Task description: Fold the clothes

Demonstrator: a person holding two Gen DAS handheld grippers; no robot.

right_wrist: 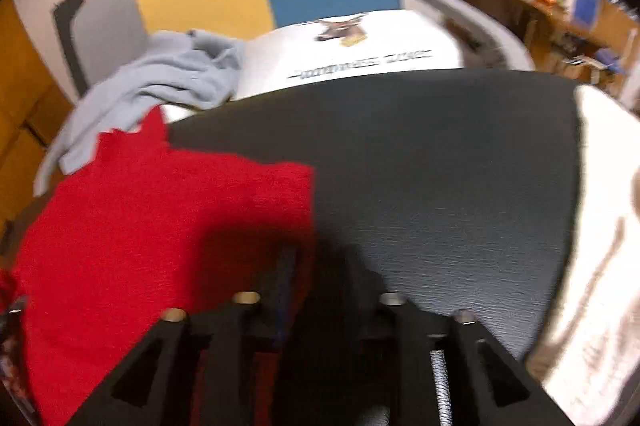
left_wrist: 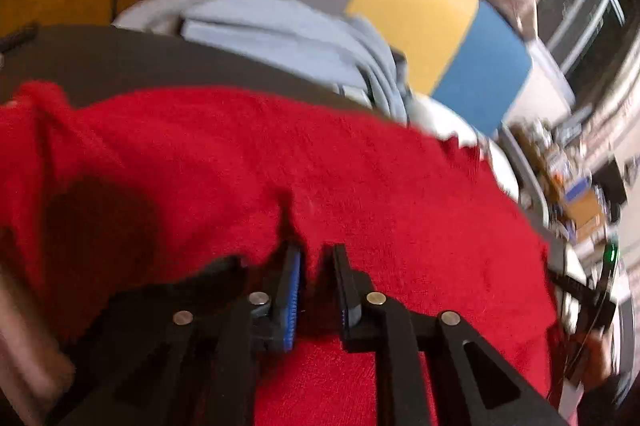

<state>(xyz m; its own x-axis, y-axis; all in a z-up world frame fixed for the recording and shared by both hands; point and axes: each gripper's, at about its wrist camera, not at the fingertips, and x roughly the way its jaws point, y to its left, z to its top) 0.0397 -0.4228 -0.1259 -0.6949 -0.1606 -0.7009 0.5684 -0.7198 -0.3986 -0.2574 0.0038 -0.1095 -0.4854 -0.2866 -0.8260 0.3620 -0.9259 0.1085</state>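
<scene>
Left wrist view has my left gripper [left_wrist: 316, 266] pinching the red garment [left_wrist: 360, 166] spread ahead across the dark mat [right_wrist: 440, 154], while my right gripper [right_wrist: 320, 266], blurred, sits at its right edge, jaw state unclear.

At the bottom centre of the left wrist view, our left gripper [left_wrist: 316, 268] has its jaws drawn close, pinching a ridge of the red cloth [left_wrist: 360, 186] between the blue-padded finger [left_wrist: 291, 300] and its black partner. Our right gripper [right_wrist: 320, 266] sits low in its own frame, blurred and shadowed; its jaw state is unclear.
</scene>
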